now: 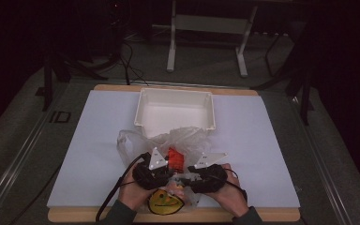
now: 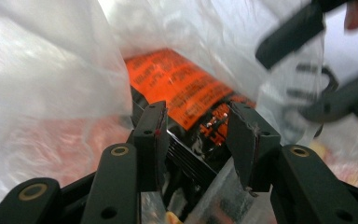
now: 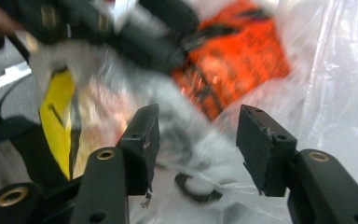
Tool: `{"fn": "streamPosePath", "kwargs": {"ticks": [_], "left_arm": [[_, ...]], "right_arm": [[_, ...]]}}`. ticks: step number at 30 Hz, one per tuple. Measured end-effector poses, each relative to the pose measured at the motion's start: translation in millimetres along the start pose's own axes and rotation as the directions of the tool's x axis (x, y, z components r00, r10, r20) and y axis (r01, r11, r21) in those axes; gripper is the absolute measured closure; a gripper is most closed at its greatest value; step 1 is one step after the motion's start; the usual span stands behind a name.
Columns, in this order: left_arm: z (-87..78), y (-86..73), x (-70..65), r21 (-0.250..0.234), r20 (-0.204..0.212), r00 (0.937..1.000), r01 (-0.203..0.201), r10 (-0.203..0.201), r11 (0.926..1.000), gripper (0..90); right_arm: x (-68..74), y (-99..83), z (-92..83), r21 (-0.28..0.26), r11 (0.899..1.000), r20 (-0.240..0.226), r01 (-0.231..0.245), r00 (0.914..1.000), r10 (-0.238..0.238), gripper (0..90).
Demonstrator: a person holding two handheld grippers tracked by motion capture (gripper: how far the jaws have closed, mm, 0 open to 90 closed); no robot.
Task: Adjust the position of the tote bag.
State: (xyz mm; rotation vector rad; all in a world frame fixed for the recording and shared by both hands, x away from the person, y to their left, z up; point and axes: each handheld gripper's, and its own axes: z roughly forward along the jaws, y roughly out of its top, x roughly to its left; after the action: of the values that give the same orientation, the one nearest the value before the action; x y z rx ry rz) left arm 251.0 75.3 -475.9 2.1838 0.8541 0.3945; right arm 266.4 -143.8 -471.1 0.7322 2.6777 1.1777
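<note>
A crumpled clear plastic bag lies near the table's front edge, and an orange and black packet sits inside it. Both hands hold their grippers at the bag's mouth, close together. In the left gripper view my left gripper reaches into the bag. Its jaws stand apart on either side of the dark end of the orange packet, with no pad visibly pressing on it. My right gripper is open over loose bag film, and the orange packet lies beyond it. A yellow packet rests to its left.
A white rectangular tray stands behind the bag at the table's middle back. The yellow packet lies at the front edge between the wrists. A white sheet covers the wooden tabletop. Cables trail from both grippers.
</note>
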Motion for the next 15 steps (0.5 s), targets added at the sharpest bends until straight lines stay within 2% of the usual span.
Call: {"fn": "streamPosePath", "kwargs": {"ticks": [4,7,9,15], "left_arm": [[-1.9,-2.3,-1.4,0.000,-0.002,1.0000,-0.005,0.005,1.0000,56.7],[-2.5,-3.6,-0.8,0.001,-0.001,1.0000,-0.002,0.002,1.0000,56.2],[-2.1,-4.3,-0.6,0.000,-0.001,1.0000,-0.003,0.003,1.0000,56.1],[-5.1,-9.4,-0.1,0.004,-0.008,1.0000,0.004,-0.004,1.0000,55.5]], "right_arm": [[-7.4,8.9,-1.5,-0.074,0.996,0.010,-0.042,0.9990,0.043,57.7],[-10.7,16.2,4.0,-0.107,0.992,0.020,-0.069,0.9972,0.072,60.5],[-10.6,19.3,11.4,-0.095,0.993,0.028,-0.072,0.9967,0.075,60.8],[-0.2,17.5,28.7,-0.029,0.999,0.039,-0.014,0.9991,0.015,58.5]]}}
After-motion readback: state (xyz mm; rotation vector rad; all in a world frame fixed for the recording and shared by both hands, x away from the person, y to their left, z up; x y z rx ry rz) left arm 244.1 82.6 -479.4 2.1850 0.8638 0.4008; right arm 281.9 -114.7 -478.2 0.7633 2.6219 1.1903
